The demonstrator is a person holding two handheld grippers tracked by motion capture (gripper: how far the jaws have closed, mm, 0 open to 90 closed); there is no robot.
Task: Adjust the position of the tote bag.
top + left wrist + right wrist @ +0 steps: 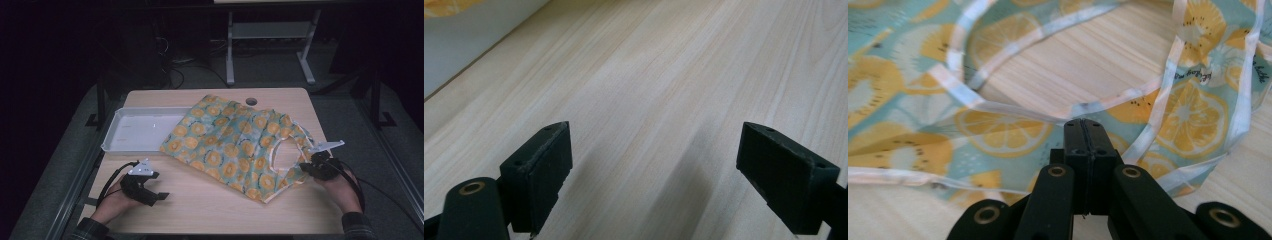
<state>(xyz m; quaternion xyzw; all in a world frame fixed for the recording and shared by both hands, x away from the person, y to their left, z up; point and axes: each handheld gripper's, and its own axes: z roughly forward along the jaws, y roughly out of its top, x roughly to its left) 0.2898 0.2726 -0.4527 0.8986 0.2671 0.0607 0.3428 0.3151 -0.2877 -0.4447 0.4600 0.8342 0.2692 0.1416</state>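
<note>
Desk first: it carries a fruit-print garment spread flat, its far left corner lapping over a white tray. Right claw is pinched tight on the fabric by the white-trimmed opening, probably to drag or fold it. Left claw rests wide open over bare wood, holding nothing.

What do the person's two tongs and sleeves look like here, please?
Both tongs, left and right, are black, each topped by a grey three-cornered plate and trailing a black cable. Close up, the jaws are blocky black pads with small holes, and the arms behind them carry brass-ringed pivots. The sleeves are dark plaid.
</note>
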